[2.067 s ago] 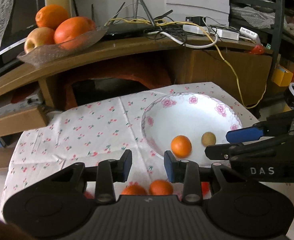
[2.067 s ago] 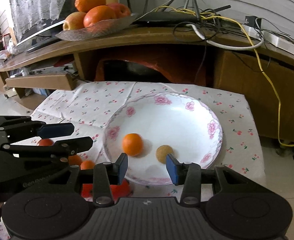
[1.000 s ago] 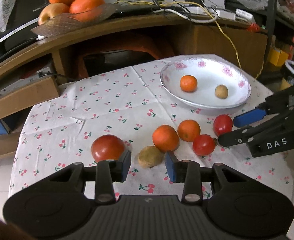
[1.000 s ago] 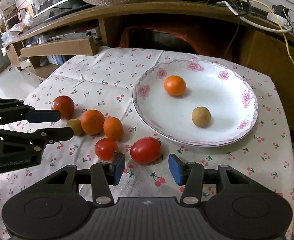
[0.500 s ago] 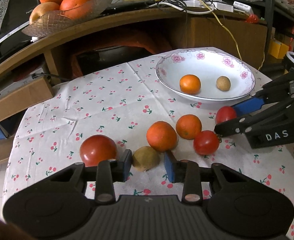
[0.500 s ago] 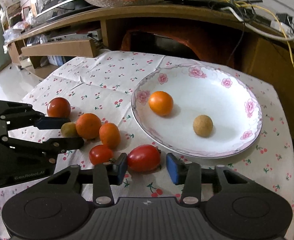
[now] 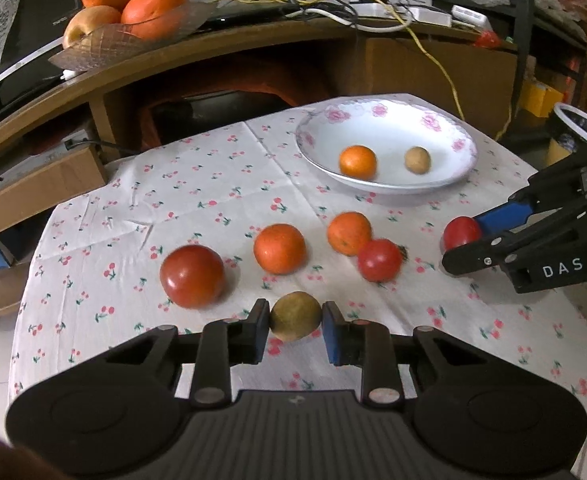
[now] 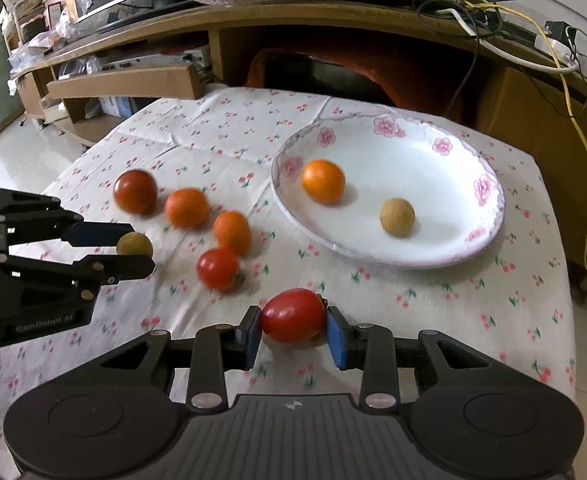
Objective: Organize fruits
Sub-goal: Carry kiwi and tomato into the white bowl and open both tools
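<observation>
Left wrist view: the left gripper (image 7: 295, 328) has closed since a second ago and now pinches the small brown-green kiwi-like fruit (image 7: 294, 315) between its pads, ready to carry.

Right wrist view: the right gripper (image 8: 293, 330), earlier spread, now pinches the oval red tomato (image 8: 292, 314); the white flowered plate (image 8: 489, 216) lies ahead of the jaws.

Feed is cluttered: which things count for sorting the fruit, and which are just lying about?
Job:
- kiwi in left tongs
- tomato in right tongs
- floral plate
- loose oranges

Lying about:
- glass fruit dish
- cables
- cardboard box
</observation>
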Motion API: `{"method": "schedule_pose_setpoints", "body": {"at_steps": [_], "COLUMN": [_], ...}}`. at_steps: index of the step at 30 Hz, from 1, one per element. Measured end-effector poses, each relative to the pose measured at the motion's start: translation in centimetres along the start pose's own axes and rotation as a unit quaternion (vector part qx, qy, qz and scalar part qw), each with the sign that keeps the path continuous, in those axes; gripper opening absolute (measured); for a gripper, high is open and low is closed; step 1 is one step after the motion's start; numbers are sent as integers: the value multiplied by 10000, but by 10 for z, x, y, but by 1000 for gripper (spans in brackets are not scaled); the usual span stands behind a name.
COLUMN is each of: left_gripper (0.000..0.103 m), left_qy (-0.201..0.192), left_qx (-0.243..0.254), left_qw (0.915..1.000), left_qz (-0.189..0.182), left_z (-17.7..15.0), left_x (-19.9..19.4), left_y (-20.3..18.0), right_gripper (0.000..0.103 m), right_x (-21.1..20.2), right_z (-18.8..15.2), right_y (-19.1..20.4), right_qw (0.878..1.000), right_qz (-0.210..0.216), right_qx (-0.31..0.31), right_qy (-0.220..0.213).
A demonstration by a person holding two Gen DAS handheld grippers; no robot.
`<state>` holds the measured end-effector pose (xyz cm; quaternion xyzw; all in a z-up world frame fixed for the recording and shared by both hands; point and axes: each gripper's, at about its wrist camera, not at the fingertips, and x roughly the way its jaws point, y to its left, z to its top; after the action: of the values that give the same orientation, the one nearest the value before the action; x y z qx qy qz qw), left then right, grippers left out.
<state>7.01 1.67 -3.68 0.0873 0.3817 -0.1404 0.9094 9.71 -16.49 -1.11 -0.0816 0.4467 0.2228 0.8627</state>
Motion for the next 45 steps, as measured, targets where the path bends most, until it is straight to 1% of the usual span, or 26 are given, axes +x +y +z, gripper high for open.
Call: {"method": "schedule_pose_setpoints", "body": {"at_steps": [4,9,12,13,16,19,23,25,30,34,39,45], "left_gripper": [34,35,37,37,39,40,40,35,35,35,35,35], "left_qy": [79,84,47,38,-4,-42,-29,7,62,-44,-207,-358], "left_qx": [68,160,160,170,169,155,138,103,118,74,0,-27], "left_qw": [9999,9998,9999,9998,9999,9999,9999,9999,9999,9999,9997,9992], "left_qz": [-10,-13,-20,-10,5,12,39,18,-17,-73,-141,-195], "left_z": [-8,-11,-13,-12,-11,-10,-10,-10,-9,-1,18,43], "left_x": [-1,-1,-1,0,2,4,3,2,0,-3,-1,9], "left_y": [-5,-7,-6,-6,-6,-7,-7,-7,-10,-13,-19,-25], "right_gripper": [33,35,38,42,48,48,45,33,32,32,32,32], "right_x": [-6,-6,-6,-6,-5,-3,-2,-3,-6,-9,-17,-23], "right_z": [-13,-14,-16,-16,-16,-14,-13,-12,-13,-9,1,18], "right_y": [4,3,4,4,6,5,2,1,1,1,-2,-15], "right_qw": [9999,10000,9999,9999,9998,9998,9999,9999,10000,9999,9995,9981], "right_qz": [-62,-48,-26,-3,-4,-3,15,44,4,-17,-45,-159], "right_qx": [-78,-63,-108,-116,-177,-176,-135,-78,-53,-26,36,205], "right_qy": [128,55,-4,-16,-52,-68,-96,-66,-32,-110,-311,-564]}}
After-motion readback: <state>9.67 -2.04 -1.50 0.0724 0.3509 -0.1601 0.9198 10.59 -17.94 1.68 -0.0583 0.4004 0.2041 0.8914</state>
